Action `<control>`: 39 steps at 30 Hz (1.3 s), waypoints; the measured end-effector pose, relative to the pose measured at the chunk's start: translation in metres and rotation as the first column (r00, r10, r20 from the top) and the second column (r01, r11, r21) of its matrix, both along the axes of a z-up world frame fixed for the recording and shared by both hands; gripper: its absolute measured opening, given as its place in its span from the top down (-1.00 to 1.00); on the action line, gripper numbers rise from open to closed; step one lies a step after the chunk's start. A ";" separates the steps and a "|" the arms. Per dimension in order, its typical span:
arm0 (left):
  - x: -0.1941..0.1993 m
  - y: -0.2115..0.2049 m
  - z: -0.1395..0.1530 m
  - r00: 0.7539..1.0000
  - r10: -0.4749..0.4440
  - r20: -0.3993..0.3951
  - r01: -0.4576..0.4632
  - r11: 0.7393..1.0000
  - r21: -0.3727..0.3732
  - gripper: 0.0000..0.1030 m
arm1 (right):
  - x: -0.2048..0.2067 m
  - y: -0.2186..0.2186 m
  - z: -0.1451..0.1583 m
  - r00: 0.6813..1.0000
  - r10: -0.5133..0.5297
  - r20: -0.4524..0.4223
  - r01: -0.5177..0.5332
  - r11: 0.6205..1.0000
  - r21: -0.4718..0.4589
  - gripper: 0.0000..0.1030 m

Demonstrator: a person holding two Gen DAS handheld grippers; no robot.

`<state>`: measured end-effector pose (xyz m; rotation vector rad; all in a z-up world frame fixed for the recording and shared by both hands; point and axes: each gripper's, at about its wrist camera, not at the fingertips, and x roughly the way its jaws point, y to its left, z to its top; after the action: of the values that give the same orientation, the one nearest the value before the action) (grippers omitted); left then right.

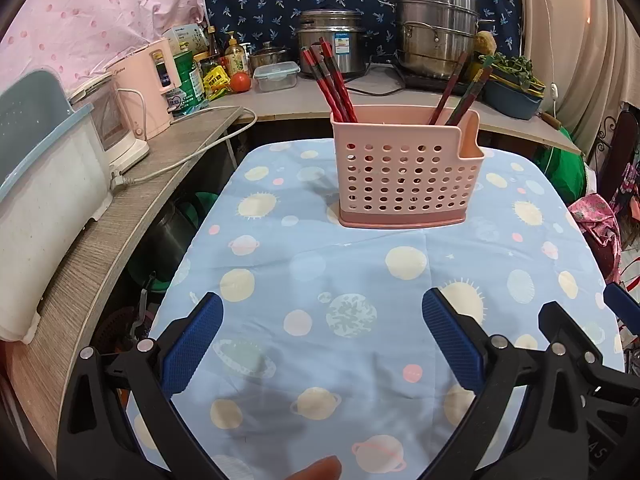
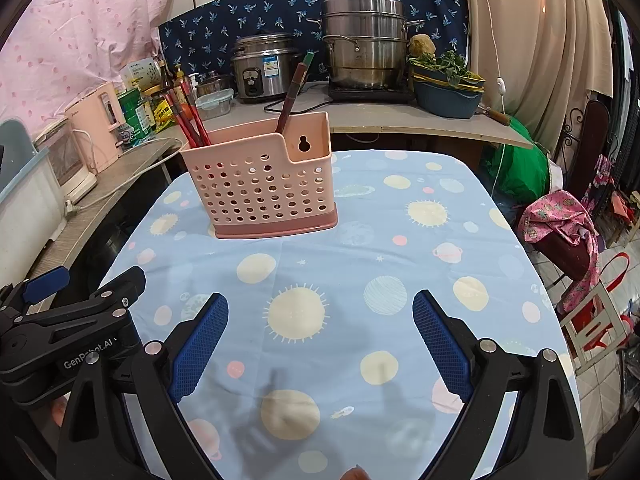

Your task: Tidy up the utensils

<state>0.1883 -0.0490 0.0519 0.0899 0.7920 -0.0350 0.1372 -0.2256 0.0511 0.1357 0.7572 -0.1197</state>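
A pink perforated utensil holder (image 1: 404,168) (image 2: 260,184) stands upright on the blue planet-print tablecloth (image 1: 360,280) (image 2: 340,264). Red chopsticks (image 1: 332,80) (image 2: 188,116) lean out of its left compartment. Darker chopsticks (image 1: 464,92) (image 2: 294,88) lean out of its right side. My left gripper (image 1: 320,316) hangs open over the cloth, well short of the holder, with nothing between its blue pads (image 1: 192,344). My right gripper (image 2: 320,316) is open too and holds nothing. In the right wrist view the left gripper (image 2: 60,320) sits at the lower left.
A wooden shelf (image 1: 120,216) along the left carries a pink kettle (image 1: 152,80), a white appliance and a power cord. The back counter (image 1: 380,100) holds a rice cooker (image 1: 332,40), a steel steamer pot (image 2: 364,44), bottles and a bowl of greens (image 2: 448,84). Bags lie at the right.
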 end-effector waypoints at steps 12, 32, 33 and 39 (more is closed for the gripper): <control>0.001 0.001 -0.001 1.000 0.002 -0.001 -0.002 1.000 -0.002 -0.85 | 0.001 0.002 -0.001 1.000 -0.001 -0.009 0.001 1.000 -0.006 -0.74; 0.001 0.001 -0.001 1.000 0.004 -0.002 -0.005 1.000 -0.004 -0.85 | 0.001 0.001 0.001 1.000 -0.006 -0.008 0.006 1.000 -0.015 -0.74; 0.001 0.001 -0.001 1.000 0.005 -0.002 -0.005 1.000 -0.004 -0.85 | 0.002 0.000 0.001 1.000 -0.006 -0.008 0.006 1.000 -0.015 -0.74; 0.001 0.001 -0.001 1.000 0.006 -0.001 -0.006 1.000 -0.002 -0.85 | 0.001 0.001 0.002 1.000 -0.005 -0.011 0.005 1.000 -0.024 -0.74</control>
<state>0.1893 -0.0475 0.0510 0.0856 0.7936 -0.0301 0.1385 -0.2248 0.0529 0.1147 0.7661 -0.1341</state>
